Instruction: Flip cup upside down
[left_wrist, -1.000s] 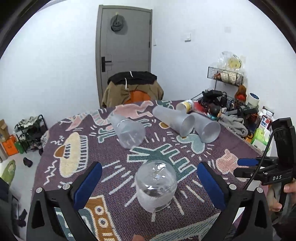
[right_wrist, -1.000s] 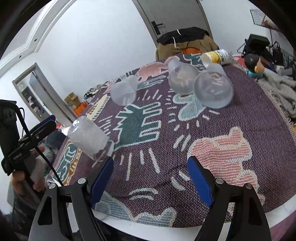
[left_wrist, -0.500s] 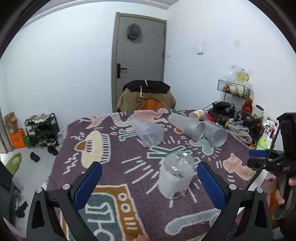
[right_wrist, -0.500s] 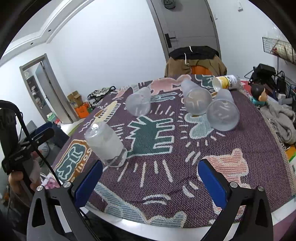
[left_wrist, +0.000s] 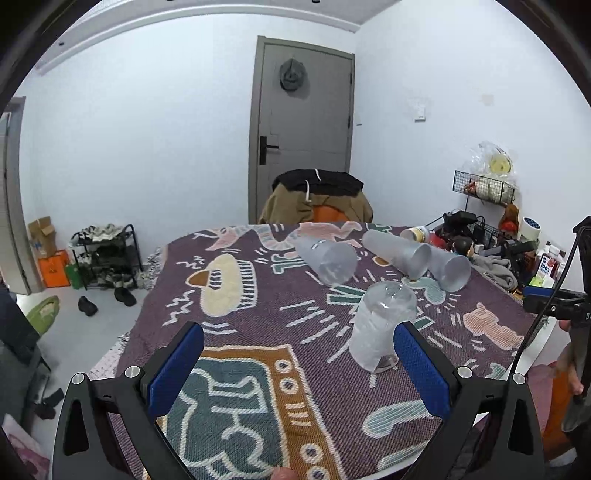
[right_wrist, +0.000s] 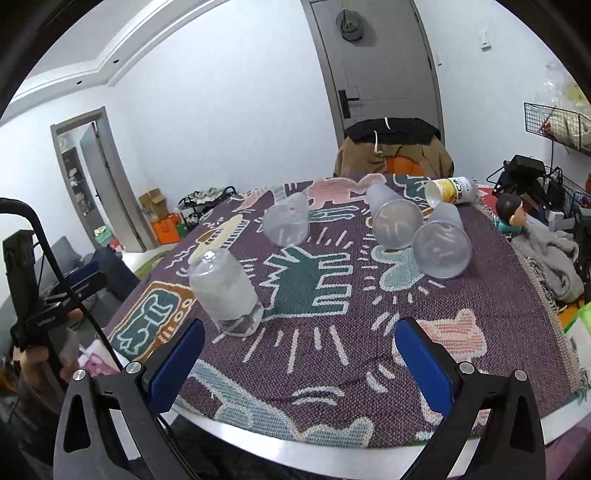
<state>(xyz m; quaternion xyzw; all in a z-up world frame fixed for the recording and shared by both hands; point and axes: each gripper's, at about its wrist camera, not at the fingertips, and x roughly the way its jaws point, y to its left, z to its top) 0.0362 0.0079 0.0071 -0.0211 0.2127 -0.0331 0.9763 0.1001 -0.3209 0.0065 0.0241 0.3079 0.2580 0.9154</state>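
Observation:
A frosted clear plastic cup (left_wrist: 380, 325) stands upside down, mouth on the patterned cloth; it also shows in the right wrist view (right_wrist: 227, 293). Three more frosted cups lie on their sides farther back: one in the middle (left_wrist: 327, 258) (right_wrist: 286, 223) and two side by side at the right (left_wrist: 400, 253) (left_wrist: 448, 269) (right_wrist: 395, 218) (right_wrist: 441, 242). My left gripper (left_wrist: 295, 365) is open and empty, pulled back from the upturned cup, which stands near its right finger. My right gripper (right_wrist: 299, 365) is open and empty over the table's near edge.
A patterned woven cloth (left_wrist: 240, 369) covers the round table (right_wrist: 332, 448). A yellow-labelled can (right_wrist: 448, 190) lies at the back. A chair draped with clothes (left_wrist: 319, 197) stands behind the table. Clutter, a doll head (right_wrist: 509, 212) and grey fabric sit at the right.
My left gripper has drawn back and up from the upturned cup, which stays standing on the cloth. My right gripper has also pulled back and risen, showing more of the table.

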